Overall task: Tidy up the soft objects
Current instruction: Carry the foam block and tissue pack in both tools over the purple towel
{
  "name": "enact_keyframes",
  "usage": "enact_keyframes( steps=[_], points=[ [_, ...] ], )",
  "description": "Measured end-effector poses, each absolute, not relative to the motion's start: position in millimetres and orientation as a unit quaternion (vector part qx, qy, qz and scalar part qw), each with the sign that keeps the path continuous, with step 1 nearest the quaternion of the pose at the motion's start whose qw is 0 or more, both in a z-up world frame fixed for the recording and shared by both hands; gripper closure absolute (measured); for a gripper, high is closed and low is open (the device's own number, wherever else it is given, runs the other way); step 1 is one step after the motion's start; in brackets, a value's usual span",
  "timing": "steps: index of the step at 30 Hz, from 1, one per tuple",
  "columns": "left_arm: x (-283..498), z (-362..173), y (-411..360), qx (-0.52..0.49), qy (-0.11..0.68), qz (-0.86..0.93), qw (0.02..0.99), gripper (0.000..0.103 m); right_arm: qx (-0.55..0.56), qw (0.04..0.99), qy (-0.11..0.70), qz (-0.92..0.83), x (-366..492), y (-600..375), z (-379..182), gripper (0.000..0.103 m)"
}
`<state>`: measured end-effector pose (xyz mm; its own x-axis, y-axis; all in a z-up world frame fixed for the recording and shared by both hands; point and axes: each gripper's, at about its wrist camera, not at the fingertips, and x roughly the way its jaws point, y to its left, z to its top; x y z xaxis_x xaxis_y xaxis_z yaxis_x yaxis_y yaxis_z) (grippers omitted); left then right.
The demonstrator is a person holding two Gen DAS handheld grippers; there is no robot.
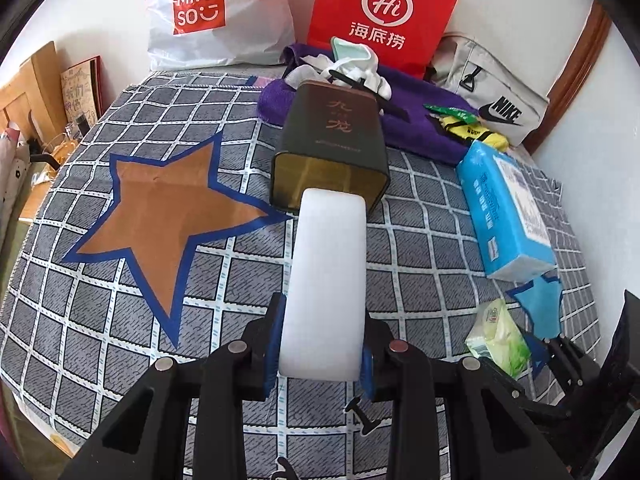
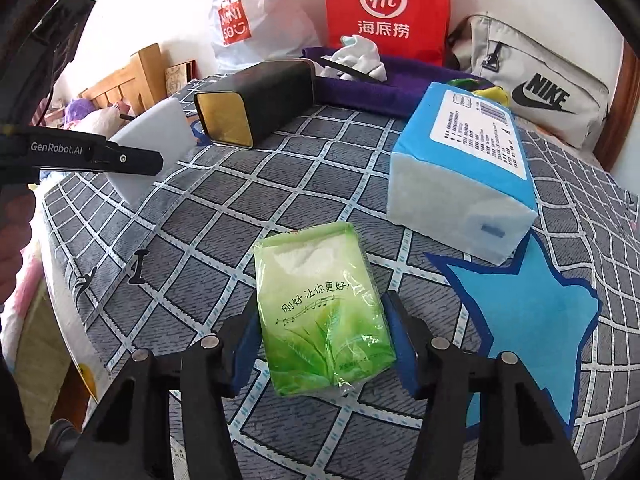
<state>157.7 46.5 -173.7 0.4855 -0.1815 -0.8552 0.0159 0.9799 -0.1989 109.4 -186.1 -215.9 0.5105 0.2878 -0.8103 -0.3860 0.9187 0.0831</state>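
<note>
left claw point(image 1: 322, 354) gripping white sponge point(image 1: 326, 280), right claw point(image 2: 326, 350) gripping green tissue pack point(image 2: 324, 312)

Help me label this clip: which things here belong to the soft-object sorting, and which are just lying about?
Job:
white sponge, held in the left gripper
green tissue pack, between the right gripper's fingers
blue tissue pack
dark tin, lying open
socks

Lying about:
red bag
Miniso bag
Nike bag

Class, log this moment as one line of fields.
left gripper: shut on sponge | right gripper: around tissue pack | sponge tip at box mouth
</note>
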Motion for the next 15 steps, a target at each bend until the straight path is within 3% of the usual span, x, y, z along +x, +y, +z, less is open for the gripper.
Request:
enact_keyframes(
  steps=[15],
  points=[
    [169,-134,49,-0.100,0.470,-0.060,0.875,0.073,-0.033,0.899,0.406,0.158,123,-217,-140,0.049]
  ],
)
